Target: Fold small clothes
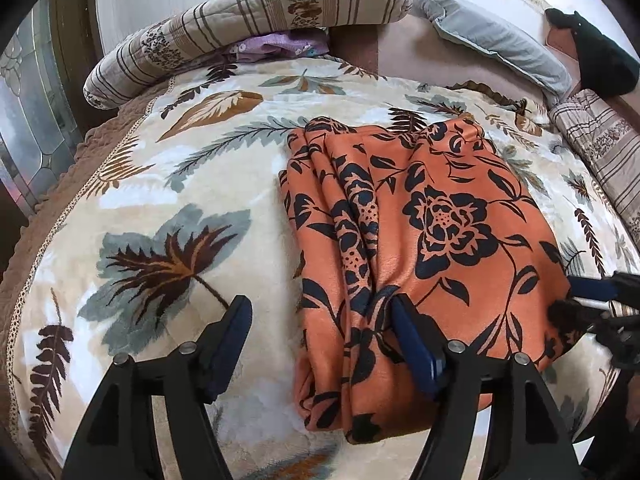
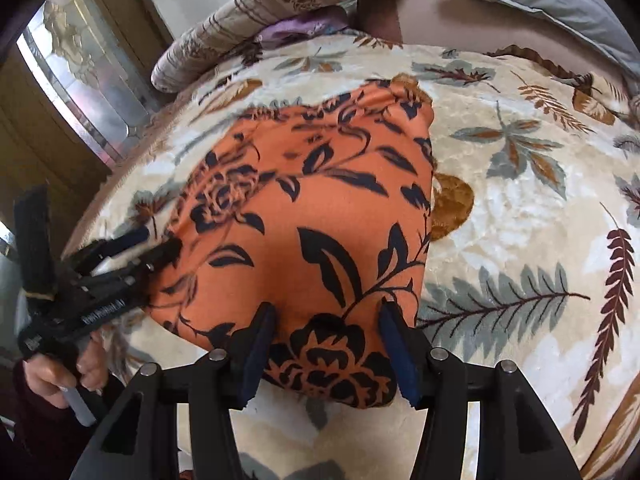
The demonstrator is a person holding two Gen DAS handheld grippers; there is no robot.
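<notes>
where blanket [image 1: 168, 168] spreads, one folded cloth [image 1: 432, 216].

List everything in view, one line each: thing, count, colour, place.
garment: one, orange with black flowers, folded, mid-blanket.
blanket: one, cream with leaf print, covering the bed.
rolled quilt: one, beige striped, far edge.
purple cloth: one, tucked under the quilt.
grey pillow: one, far right.
left gripper: black, blue pads, open, one finger on the garment.
right gripper: black, open, straddling the garment's near edge.
hand: one, holding the left gripper's handle.
</notes>
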